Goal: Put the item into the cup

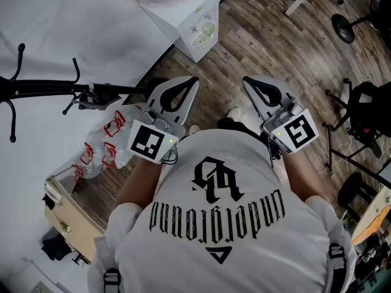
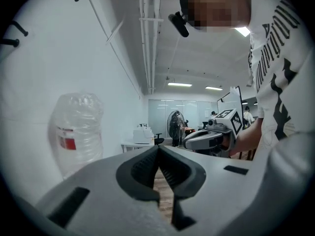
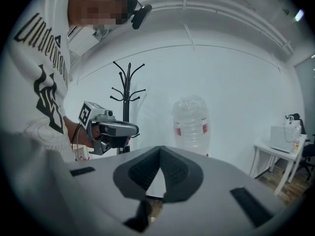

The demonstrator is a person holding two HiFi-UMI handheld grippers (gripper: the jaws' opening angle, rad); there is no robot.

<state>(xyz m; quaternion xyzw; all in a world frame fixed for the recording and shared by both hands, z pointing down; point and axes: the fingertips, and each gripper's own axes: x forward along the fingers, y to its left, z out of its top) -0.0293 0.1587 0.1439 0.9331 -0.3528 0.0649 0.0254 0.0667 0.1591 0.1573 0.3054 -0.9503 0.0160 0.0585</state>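
Note:
Neither a cup nor an item for it shows in any view. Both grippers are held up in front of the person's chest, above a wooden floor. In the head view my left gripper (image 1: 193,79) has its jaws shut tip to tip with nothing between them, and so does my right gripper (image 1: 245,79). The left gripper view looks along its shut jaws (image 2: 158,147) toward the right gripper (image 2: 211,137). Across the shut right jaws (image 3: 160,147), the right gripper view shows the left gripper (image 3: 112,129).
A black coat rack (image 1: 49,89) stands at the left by a white wall. A large clear water bottle (image 3: 191,127) and a pack of bottles (image 1: 101,145) sit near it. A white box (image 1: 195,23) lies ahead, with stands and chairs (image 1: 360,121) at the right.

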